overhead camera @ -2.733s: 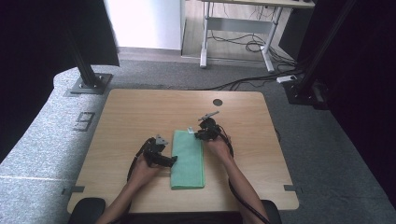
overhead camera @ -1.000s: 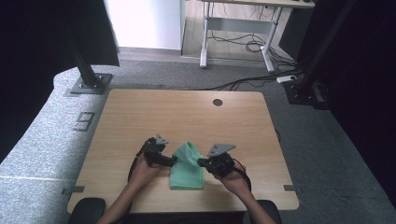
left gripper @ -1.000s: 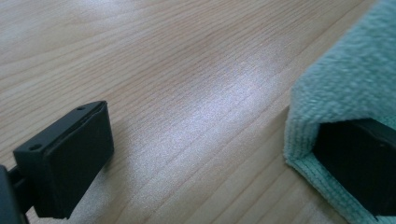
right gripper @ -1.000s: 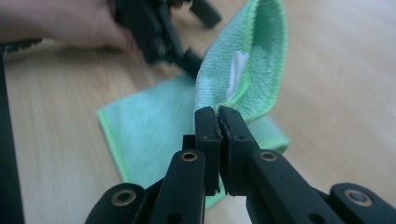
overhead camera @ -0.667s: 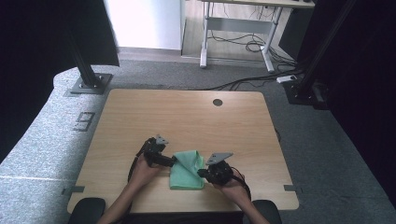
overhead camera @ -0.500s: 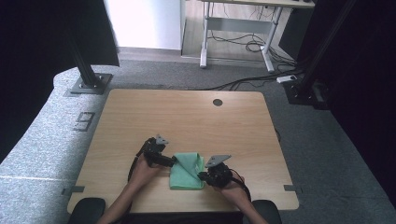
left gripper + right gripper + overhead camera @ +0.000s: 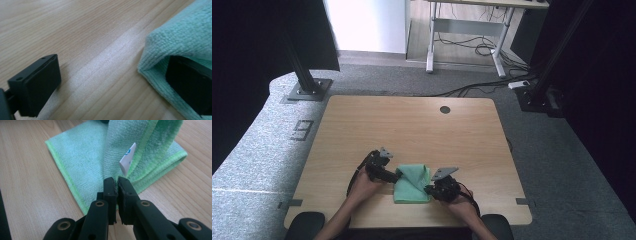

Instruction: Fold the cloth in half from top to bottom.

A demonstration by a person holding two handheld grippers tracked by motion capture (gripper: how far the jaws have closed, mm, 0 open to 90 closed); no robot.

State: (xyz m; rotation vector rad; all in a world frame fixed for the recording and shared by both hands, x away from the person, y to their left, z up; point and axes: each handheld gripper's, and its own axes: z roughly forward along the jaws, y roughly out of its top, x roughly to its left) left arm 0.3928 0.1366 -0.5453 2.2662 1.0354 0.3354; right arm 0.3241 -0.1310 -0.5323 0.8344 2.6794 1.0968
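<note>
A green microfibre cloth (image 7: pixel 412 183) lies folded near the table's front edge, between my two grippers. My right gripper (image 7: pixel 429 190) is at its right near corner. In the right gripper view that gripper (image 7: pixel 116 182) is shut on a raised hem of the cloth (image 7: pixel 82 152), just below a white label (image 7: pixel 127 158). My left gripper (image 7: pixel 393 176) touches the cloth's left side. In the left gripper view its jaws (image 7: pixel 112 85) stand wide open. One jaw rests over bare wood, and the other is tucked inside the fold of the cloth (image 7: pixel 180 35).
The wooden table (image 7: pixel 412 125) has a round cable hole (image 7: pixel 445 109) at its far side. Both forearms come in over the front edge. Black stand bases (image 7: pixel 307 90) sit on the grey floor beyond the far corners.
The cloth lay flat and long before. My right gripper carried its far end toward the front edge, doubling it over, then sank to the table. The left gripper stayed put.
</note>
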